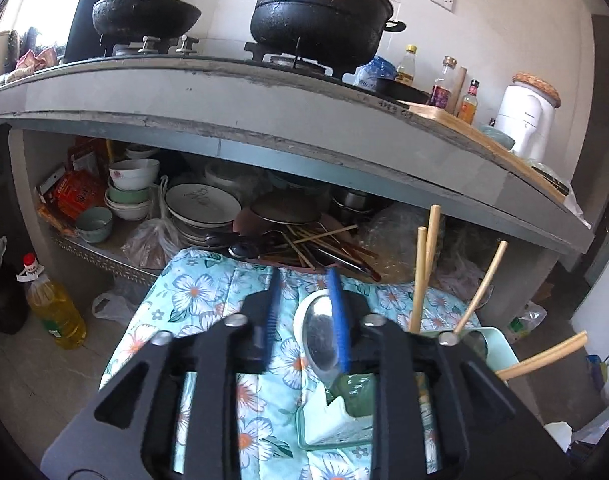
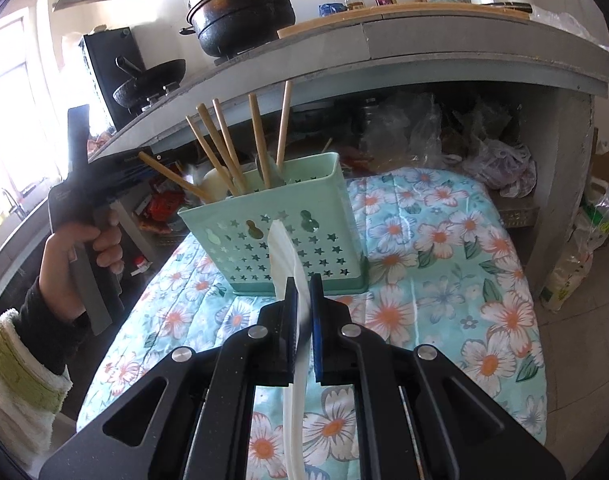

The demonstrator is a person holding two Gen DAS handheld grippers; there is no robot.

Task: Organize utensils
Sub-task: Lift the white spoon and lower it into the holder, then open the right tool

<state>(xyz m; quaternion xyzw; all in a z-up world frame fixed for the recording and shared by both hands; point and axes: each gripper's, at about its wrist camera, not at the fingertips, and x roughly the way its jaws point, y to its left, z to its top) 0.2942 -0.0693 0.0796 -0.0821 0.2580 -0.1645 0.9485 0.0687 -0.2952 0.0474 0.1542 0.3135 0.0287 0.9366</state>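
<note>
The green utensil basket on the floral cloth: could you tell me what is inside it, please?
The green utensil basket holds several wooden chopsticks, a white spoon and a metal spoon. Its walls hide their lower ends and the bottom.

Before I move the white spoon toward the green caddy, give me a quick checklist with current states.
1. Right fingers shut on the white spoon: ok.
2. Green caddy upright on the floral cloth: ok.
3. Room in the caddy among the chopsticks: cannot tell; most of its inside is hidden.
4. Left gripper clear of the caddy: not ok; it hovers right above the caddy.
5. Left fingers empty: ok; open, a metal spoon lies below them.
</note>
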